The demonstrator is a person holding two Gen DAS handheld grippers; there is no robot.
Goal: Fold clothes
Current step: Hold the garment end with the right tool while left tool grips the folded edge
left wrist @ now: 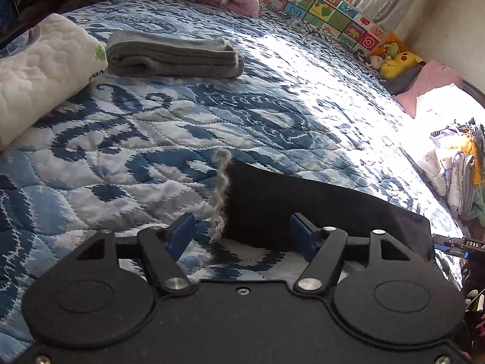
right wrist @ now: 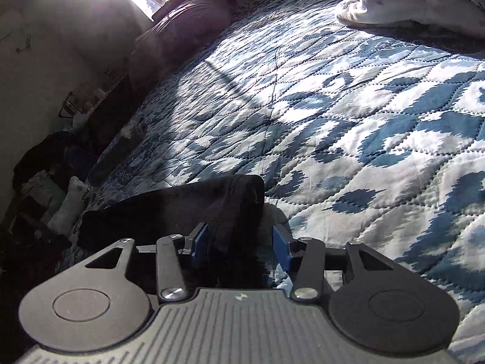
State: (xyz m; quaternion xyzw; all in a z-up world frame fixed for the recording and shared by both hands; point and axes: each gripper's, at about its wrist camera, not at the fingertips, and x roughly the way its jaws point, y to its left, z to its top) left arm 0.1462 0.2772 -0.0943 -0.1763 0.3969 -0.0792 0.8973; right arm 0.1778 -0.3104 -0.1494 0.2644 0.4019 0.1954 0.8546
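Lying flat on quilt (left wrist: 145, 151): black garment (left wrist: 303, 203), stretched between both grippers. Left gripper (left wrist: 242, 233) spread wide at its grey-fringed end, gripping nothing. Right gripper (right wrist: 241, 244) parted around other end, not pinching. Folded grey cloth (left wrist: 172, 54) well apart.

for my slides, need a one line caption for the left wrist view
Open left gripper straddles the grey-trimmed edge of a black garment on a blue patterned quilt.

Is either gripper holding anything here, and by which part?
Neither clearly holds it. Both the left gripper and right gripper stand open around opposite ends of the black garment on the quilt.
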